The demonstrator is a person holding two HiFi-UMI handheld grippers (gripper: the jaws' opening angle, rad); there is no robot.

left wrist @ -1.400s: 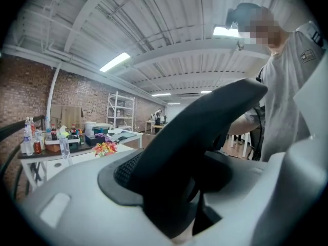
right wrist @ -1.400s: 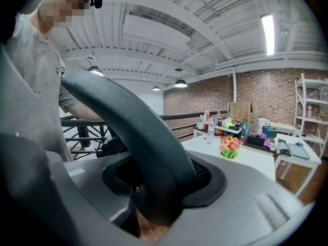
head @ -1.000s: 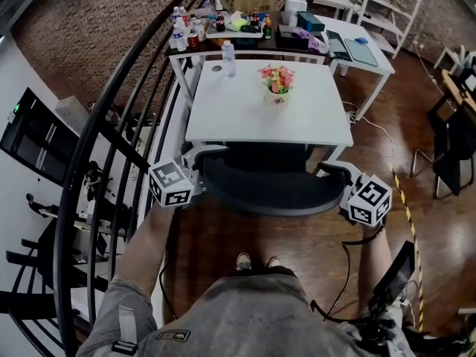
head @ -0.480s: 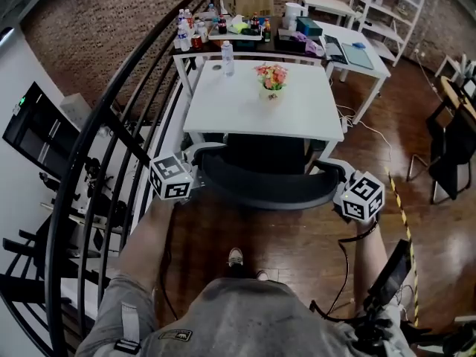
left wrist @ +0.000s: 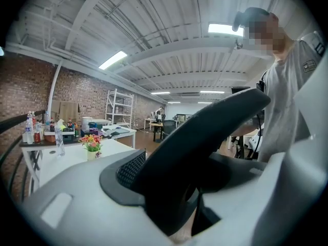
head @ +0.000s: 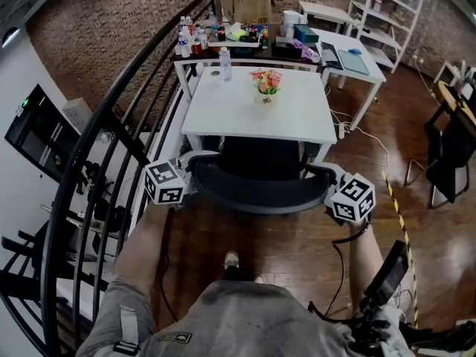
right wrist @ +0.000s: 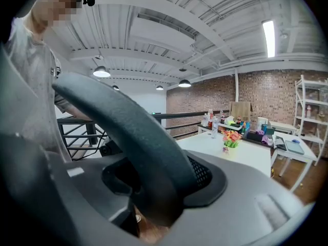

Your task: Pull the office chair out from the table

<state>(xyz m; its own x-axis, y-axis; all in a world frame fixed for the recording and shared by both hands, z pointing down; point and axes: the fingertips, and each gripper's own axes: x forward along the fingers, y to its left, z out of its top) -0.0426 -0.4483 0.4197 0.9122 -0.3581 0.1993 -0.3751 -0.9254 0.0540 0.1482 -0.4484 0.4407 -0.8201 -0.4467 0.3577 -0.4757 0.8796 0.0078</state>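
Observation:
A black office chair (head: 256, 192) stands at the near edge of the white table (head: 223, 117), its curved backrest toward me. At the backrest's left end my left gripper (head: 190, 181) grips the chair, and its jaws are closing on it. My right gripper (head: 328, 190) grips the right end. In the left gripper view the dark backrest edge (left wrist: 195, 137) runs between the grey jaws of the left gripper (left wrist: 179, 204). In the right gripper view the same edge (right wrist: 138, 132) fills the gap of the right gripper (right wrist: 154, 204). My feet show below the chair.
A black stair railing (head: 111, 117) curves along the left. On the table stand a flower pot (head: 266, 84) and a water bottle (head: 224, 63). Behind it are a cluttered table (head: 245, 36), a second white desk (head: 349, 54) and shelves. A dark chair (head: 446, 147) stands at the right.
The chair and both grippers have come toward me, away from the table. More of the seat now shows past the table's near edge.

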